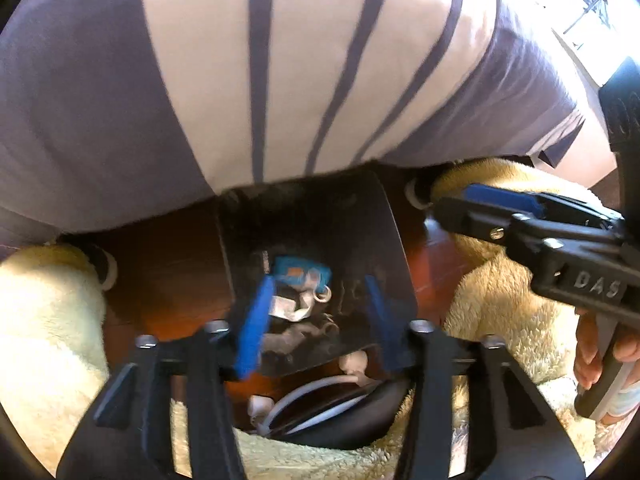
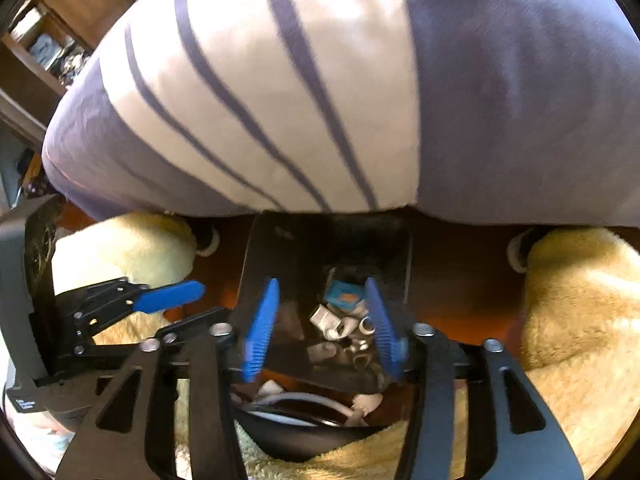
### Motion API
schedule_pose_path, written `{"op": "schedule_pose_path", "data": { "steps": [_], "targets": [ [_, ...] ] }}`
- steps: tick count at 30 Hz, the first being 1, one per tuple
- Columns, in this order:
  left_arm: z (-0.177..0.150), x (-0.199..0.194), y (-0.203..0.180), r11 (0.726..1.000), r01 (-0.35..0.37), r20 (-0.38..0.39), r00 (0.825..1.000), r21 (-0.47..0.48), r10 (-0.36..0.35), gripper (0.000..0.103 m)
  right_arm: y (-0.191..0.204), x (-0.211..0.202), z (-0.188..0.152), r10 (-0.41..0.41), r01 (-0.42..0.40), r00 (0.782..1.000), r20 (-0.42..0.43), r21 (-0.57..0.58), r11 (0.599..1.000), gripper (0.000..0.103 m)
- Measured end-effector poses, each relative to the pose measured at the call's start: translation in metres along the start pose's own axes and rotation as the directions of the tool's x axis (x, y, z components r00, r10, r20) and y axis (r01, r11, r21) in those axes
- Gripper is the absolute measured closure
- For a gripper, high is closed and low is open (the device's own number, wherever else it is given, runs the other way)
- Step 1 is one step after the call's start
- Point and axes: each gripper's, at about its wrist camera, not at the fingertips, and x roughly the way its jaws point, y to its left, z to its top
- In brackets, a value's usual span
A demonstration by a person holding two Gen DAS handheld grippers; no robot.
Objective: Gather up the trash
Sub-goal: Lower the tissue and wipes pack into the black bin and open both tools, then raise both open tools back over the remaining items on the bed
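A dark bin (image 1: 384, 240) (image 2: 272, 256) stands on the wooden floor under a striped purple and white cushion. It holds trash: a blue wrapper (image 1: 300, 272) (image 2: 344, 294), white paper scraps (image 1: 290, 307) (image 2: 326, 320) and small rings. My left gripper (image 1: 316, 316) hangs open over the bin, nothing between its blue fingers (image 1: 254, 328). My right gripper (image 2: 322, 324) is also open above the trash, empty. Each gripper shows in the other's view: the right one (image 1: 496, 204) at right, the left one (image 2: 168, 296) at left.
Cream fluffy rug or plush (image 1: 44, 320) (image 2: 580, 320) lies on both sides of the bin. A black object with white cable (image 1: 320, 404) (image 2: 304, 412) sits just in front of the bin. The big cushion (image 1: 280, 72) overhangs the bin's far edge. A wooden shelf (image 2: 48, 40) stands at far left.
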Motion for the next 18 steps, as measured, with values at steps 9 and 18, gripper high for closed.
{"op": "schedule_pose_path", "data": {
  "steps": [9, 18],
  "targets": [
    [0.036, -0.084, 0.01, 0.994, -0.106, 0.236, 0.966, 0.001, 0.103, 0.013, -0.014, -0.069, 0.042, -0.091, 0.092, 0.964, 0.249, 0.008, 0.996, 0.004],
    [0.094, -0.131, 0.03, 0.981, -0.193, 0.369, 0.91, -0.029, 0.19, 0.013, -0.017, -0.104, 0.109, -0.127, 0.137, 0.916, 0.38, 0.001, 0.991, 0.004]
  ]
}}
